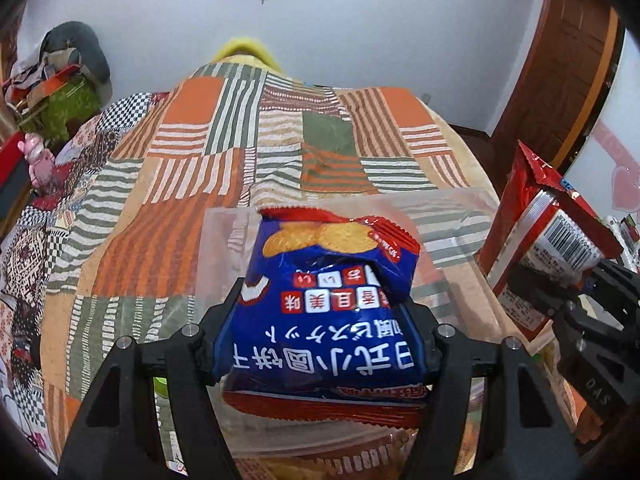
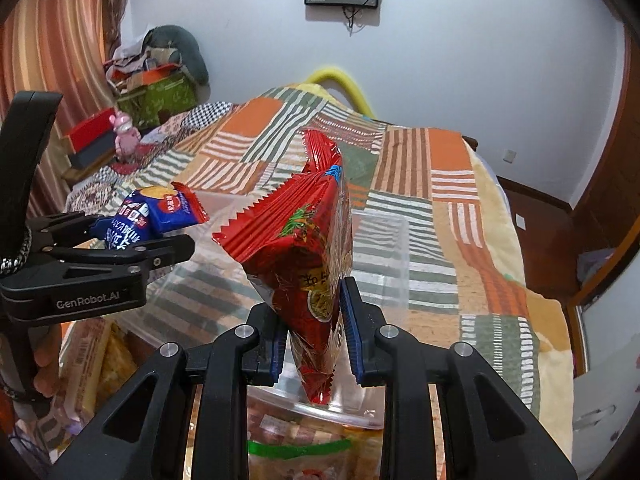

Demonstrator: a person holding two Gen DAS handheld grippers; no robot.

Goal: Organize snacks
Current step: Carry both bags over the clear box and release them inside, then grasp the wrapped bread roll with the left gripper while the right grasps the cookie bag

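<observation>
While both packets hang in the air above the clear plastic bin (image 1: 452,216), the entry reads thus: left claw (image 1: 324,320) pinching a blue biscuit packet (image 1: 328,300) across its lower half, the printed face turned up and the red crimped end pointing away; right claw (image 2: 312,320) pinching a red snack packet (image 2: 296,240) near its bottom corner, the packet standing on edge and leaning slightly left. Bin: transparent, rectangular, resting on the bed with the patchwork bedspread (image 1: 248,136), apparently holding nothing in the part that shows. Further snack packets (image 2: 100,356) lie low in the near foreground, partly hidden by the claws; their count cannot be told. Step in hand, as judged: carrying each packet over the bin for placement. To do it well, each claw would best come fully inside the rim before letting go, the blue packet laid flat against one wall, the red one turned from its edge onto its face so it does not topple against its neighbour. The two claws sit near each other, so lowering one at a time would avoid a collision. The red packet's hold is near a corner and may swing.
</observation>
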